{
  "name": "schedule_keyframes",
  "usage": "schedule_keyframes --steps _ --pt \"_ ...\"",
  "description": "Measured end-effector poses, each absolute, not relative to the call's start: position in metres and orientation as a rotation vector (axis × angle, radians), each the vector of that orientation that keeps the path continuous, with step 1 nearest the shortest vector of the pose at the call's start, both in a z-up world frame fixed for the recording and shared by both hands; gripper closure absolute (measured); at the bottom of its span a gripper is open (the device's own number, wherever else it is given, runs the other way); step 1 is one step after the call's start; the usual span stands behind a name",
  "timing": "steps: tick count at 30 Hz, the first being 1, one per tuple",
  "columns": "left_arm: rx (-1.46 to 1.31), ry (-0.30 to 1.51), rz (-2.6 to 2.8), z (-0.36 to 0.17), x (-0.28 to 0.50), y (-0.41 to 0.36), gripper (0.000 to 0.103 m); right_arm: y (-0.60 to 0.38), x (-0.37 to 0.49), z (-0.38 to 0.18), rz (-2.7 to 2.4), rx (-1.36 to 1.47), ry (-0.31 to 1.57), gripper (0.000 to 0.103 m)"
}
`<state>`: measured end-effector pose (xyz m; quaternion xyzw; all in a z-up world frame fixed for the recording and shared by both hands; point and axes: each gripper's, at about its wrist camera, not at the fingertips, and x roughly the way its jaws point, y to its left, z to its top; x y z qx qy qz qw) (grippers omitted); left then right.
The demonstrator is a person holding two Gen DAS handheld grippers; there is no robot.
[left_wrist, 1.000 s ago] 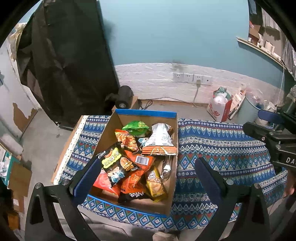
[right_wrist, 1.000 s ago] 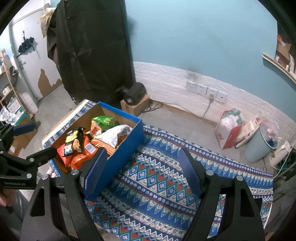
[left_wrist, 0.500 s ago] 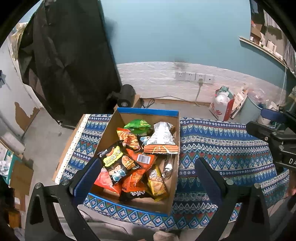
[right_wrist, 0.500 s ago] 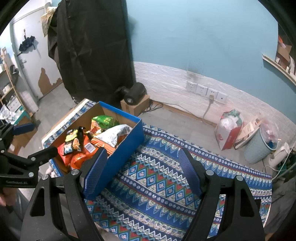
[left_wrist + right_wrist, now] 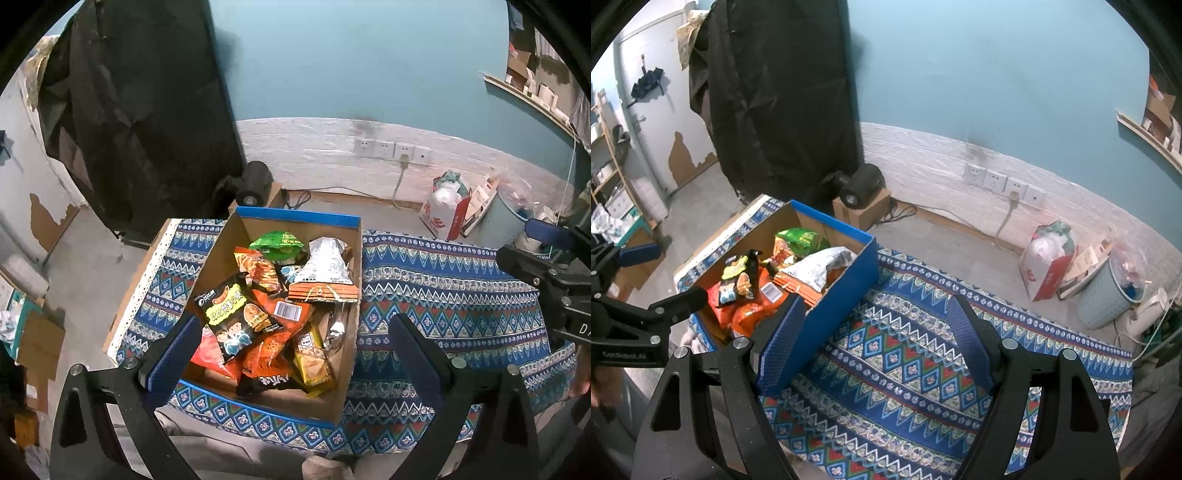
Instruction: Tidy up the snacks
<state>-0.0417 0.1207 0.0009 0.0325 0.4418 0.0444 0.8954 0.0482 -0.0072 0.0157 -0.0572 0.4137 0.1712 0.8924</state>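
Observation:
A blue cardboard box (image 5: 299, 217) (image 5: 846, 291) sits on the left part of a patterned blue cloth (image 5: 443, 291) (image 5: 916, 354). Several snack bags fill it: a green bag (image 5: 277, 246) at the back, a silver bag (image 5: 327, 264), a black and yellow bag (image 5: 236, 314), orange bags (image 5: 273, 350) and a yellow pack (image 5: 312, 360). My left gripper (image 5: 295, 354) hovers open above the box's near end, nothing between its fingers. My right gripper (image 5: 875, 343) hangs open over the cloth, just right of the box. Each gripper shows at the edge of the other's view.
Beyond the table are a black lamp on a small carton (image 5: 862, 188), wall sockets (image 5: 1004, 182), a red and white bag (image 5: 1047, 266) and a pale blue bin (image 5: 1108, 291). A dark cloth (image 5: 140, 110) hangs at the back left.

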Motion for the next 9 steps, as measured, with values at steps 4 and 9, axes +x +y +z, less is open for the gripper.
schedule_keyframes --steps 4,9 --pt "0.060 0.917 0.097 0.0003 -0.0426 0.1217 0.001 -0.0066 0.0479 0.0154 0.352 -0.120 0.856 0.025" --pt "0.061 0.921 0.090 0.0001 -0.0426 0.1213 0.001 -0.0085 0.0481 0.0152 0.357 -0.119 0.856 0.025"
